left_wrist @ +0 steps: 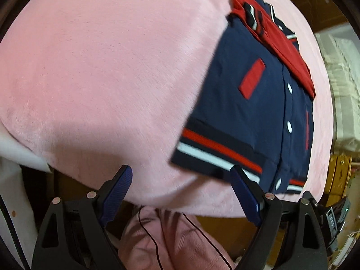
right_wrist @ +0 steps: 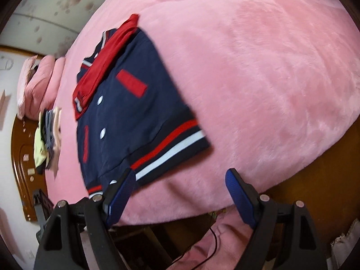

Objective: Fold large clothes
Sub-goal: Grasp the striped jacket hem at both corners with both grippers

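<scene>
One boxy navy jacket (left_wrist: 254,112), plush blanket (left_wrist: 112,67)

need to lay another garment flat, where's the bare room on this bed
Bare pink blanket spreads wide beside the navy jacket, on its striped-hem and red chest-patch side. It is crowded on the jacket's other side, where a pile of clothes and pink pillows sit. Both the left gripper and right gripper are open.
</scene>
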Demonstrator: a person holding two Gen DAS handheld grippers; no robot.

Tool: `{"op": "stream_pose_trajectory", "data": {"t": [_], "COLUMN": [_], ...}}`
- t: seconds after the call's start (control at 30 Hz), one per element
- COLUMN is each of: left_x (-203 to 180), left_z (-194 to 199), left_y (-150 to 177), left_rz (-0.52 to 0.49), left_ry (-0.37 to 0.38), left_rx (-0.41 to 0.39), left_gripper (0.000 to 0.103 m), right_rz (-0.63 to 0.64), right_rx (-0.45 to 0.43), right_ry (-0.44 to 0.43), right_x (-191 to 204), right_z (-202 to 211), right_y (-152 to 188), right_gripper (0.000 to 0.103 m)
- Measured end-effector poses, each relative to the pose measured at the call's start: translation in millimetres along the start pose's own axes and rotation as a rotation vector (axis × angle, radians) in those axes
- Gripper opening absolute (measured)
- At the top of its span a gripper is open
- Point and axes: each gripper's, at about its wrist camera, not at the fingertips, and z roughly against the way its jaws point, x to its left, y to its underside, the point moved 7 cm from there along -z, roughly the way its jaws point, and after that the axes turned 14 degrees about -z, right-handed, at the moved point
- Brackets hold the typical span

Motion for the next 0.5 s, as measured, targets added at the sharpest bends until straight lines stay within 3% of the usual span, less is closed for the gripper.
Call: {"op": "stream_pose_trajectory", "data": {"t": [0.07,0.2,0.23,0.3,0.33,0.37,0.4,0.47,0.5], "left_x": [1.7,-1.6,-1.5,-0.4,-3.6,-6.5,-9.7,-14.5,-16.1], "left_z": [-5.4,-14.1,-16.0,-16.0,-15.8,-15.8,-16.4,-15.2,-13.2], "left_y": [-2.6,-5.8,-6.9,-8.8,-9.4,-9.8,-9.8,-11.8,-12.8], "left_rz": [0.008,0.005,0.006,0.011,0.015,0.022,0.030,0.019,0.011], "left_ry": [0.018,0.019,0.017,0.031,0.060,0.095,0.110,0.108,0.098], "left_rx": [-0.002,-0.001,0.004,0.008,0.004,0.000,0.003,-0.011,-0.024], "left_gripper": [0.087,0.083,0.074,0.063,0.047,0.036,0.034,0.018,0.017], "right_rz": [-0.007,-0.040,-0.047,-0.046,-0.039,-0.032,-0.028,-0.024,-0.018], "right_rx": [-0.024,-0.066,-0.071,-0.081,-0.084,-0.084,-0.083,-0.088,-0.091], "right_ry": [-0.001,-0.024,-0.025,0.011,0.017,0.005,-0.020,-0.053,-0.067], "right_x": [0.6,5.1,6.4,5.3,4.8,7.4,11.1,19.9,24.8], "right_z": [-3.6,-11.1,-14.0,-17.1,-16.7,-16.2,-14.3,-9.9,-8.0], "right_y": [-3.9,-13.2,-14.9,-17.3,-17.4,-16.3,-14.2,-10.2,-8.8], "right_gripper": [0.080,0.060,0.056,0.039,0.033,0.021,0.013,0.012,0.012]}}
